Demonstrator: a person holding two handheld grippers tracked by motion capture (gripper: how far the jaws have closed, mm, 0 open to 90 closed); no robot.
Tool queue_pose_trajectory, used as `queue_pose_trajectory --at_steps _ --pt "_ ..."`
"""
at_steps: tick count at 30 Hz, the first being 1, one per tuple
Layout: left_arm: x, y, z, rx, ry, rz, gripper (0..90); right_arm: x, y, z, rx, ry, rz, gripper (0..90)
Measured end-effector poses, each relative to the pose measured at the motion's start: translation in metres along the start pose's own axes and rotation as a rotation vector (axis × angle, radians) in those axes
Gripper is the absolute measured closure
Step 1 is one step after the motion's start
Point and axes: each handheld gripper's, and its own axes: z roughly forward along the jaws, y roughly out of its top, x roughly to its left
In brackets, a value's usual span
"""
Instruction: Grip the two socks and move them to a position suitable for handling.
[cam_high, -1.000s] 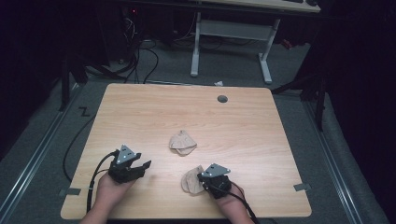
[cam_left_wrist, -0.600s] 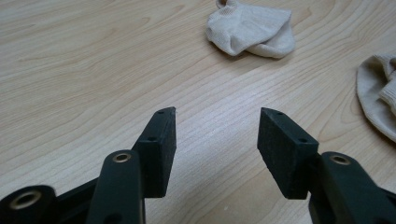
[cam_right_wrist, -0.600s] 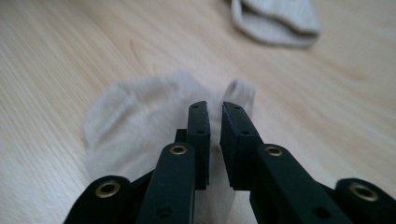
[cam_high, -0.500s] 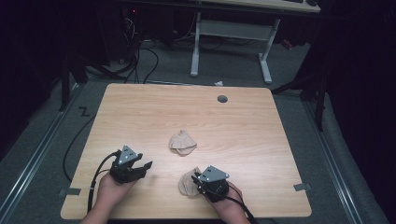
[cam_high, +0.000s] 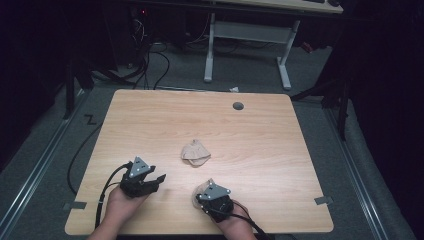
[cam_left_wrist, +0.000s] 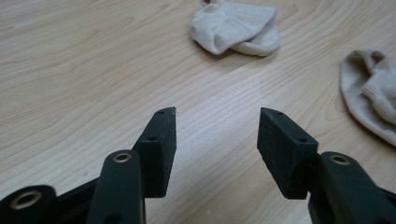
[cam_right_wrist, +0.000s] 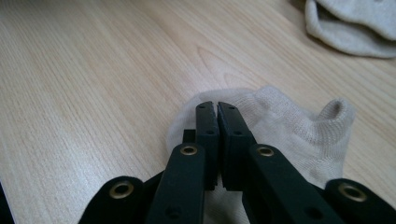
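R gripper (cam_right_wrist: 216, 106) slid toward near edge, jaws just closing, prob pinching sock (cam_right_wrist: 289, 128).

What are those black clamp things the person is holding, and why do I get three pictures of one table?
They are hand-held grippers, each with two black jaws. One camera looks down from above; one rides on each gripper and looks along its jaws. On the wooden table lie two beige socks. The left gripper is open over bare wood. The right gripper has just been closing; its jaws stand together over the near sock, though whether any fabric is pinched between them is hard to tell. The far sock lies untouched mid-table.
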Motion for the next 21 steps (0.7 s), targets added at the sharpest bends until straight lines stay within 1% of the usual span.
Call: queue_pose_trajectory --at_steps 1,3,6,8,10,11,12,13,14,15,16,17,18,21 --pt "-0.003 0.0 0.001 0.0 -0.003 0.012 47.6 0.0 0.0 -0.001 -0.005 -0.003 -0.002 88.1" --pt "-0.008 0.001 0.003 0.008 -0.011 0.031 48.1 -0.001 0.002 -0.006 -0.024 -0.006 0.009 88.1" --pt "-0.018 0.002 0.007 0.022 -0.03 0.061 49.7 -0.006 0.005 -0.018 -0.079 -0.009 0.032 88.1" --pt "-0.027 0.003 0.01 0.017 -0.049 0.072 51.5 -0.011 0.006 -0.027 -0.116 -0.013 0.054 88.1" --pt "-0.037 0.005 0.013 0.024 -0.081 0.082 53.8 -0.016 0.007 -0.036 -0.149 -0.021 0.078 88.2" --pt "-0.043 0.007 0.015 0.029 -0.104 0.085 57.2 -0.019 0.007 -0.04 -0.162 -0.027 0.08 88.2" --pt "-0.048 0.009 0.017 0.03 -0.131 0.08 60.6 -0.021 0.007 -0.043 -0.17 -0.035 0.083 88.2" --pt "-0.056 0.011 0.02 0.027 -0.168 0.076 63.6 -0.024 0.007 -0.046 -0.178 -0.044 0.087 88.2" --pt "-0.061 0.012 0.021 0.028 -0.182 0.083 65.7 -0.027 0.007 -0.049 -0.186 -0.049 0.099 88.2" --pt "-0.068 0.013 0.024 0.033 -0.193 0.097 68.0 -0.028 0.006 -0.05 -0.19 -0.054 0.103 88.2" --pt "-0.076 0.013 0.027 0.044 -0.213 0.116 70.2 -0.03 0.006 -0.052 -0.194 -0.059 0.109 88.3" --pt "-0.081 0.013 0.028 0.047 -0.224 0.126 72.0 -0.033 0.005 -0.054 -0.2 -0.064 0.115 88.3" --pt "-0.089 0.013 0.031 0.06 -0.239 0.145 72.6 -0.034 0.005 -0.055 -0.2 -0.069 0.115 88.2" --pt "-0.102 0.012 0.037 0.081 -0.243 0.194 73.5 -0.04 0.003 -0.058 -0.204 -0.081 0.131 88.3"
